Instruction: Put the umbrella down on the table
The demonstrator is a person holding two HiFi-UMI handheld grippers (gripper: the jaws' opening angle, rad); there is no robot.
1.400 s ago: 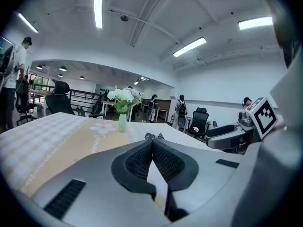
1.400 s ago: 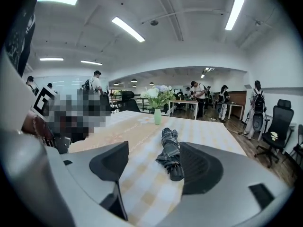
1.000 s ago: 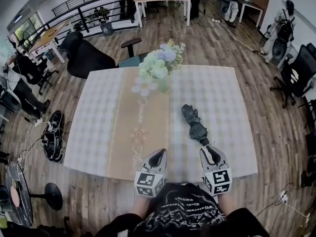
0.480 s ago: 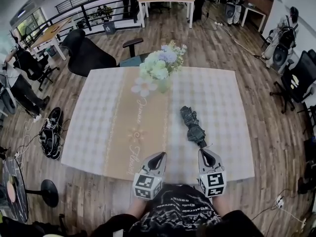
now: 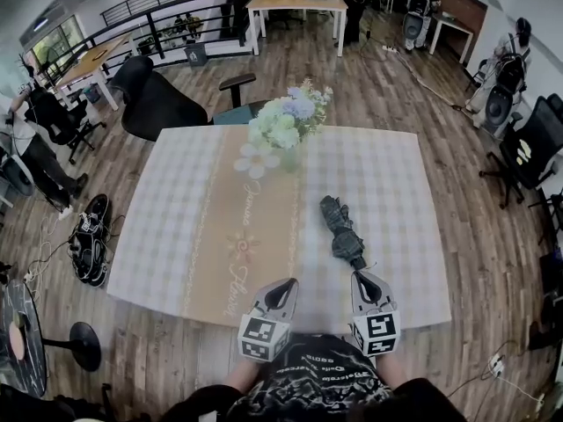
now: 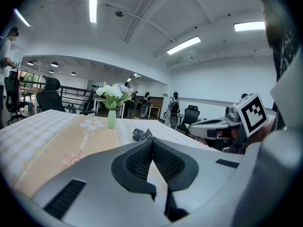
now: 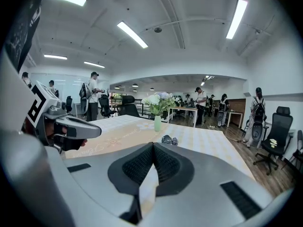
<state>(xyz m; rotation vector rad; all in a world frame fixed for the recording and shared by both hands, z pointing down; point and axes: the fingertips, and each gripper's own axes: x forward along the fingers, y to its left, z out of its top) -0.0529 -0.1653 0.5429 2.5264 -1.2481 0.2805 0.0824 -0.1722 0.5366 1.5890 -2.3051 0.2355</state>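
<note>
Table [image 5: 378,183] holds umbrella [image 5: 342,232], its near end unclear; left gripper [image 5: 285,283] and right gripper [image 5: 361,276] closed, empty

Umbrella [image 5: 342,234] on table [image 5: 176,222], flowers [image 5: 283,121] behind, leftward

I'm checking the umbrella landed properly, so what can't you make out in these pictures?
- Folded dark umbrella: near end in the head view meets the right gripper; contact or a gap cannot be told.
- Right gripper view: its own grey fingers hide most of the umbrella.
- Tan table runner lettering, head view: too small to read.
</note>
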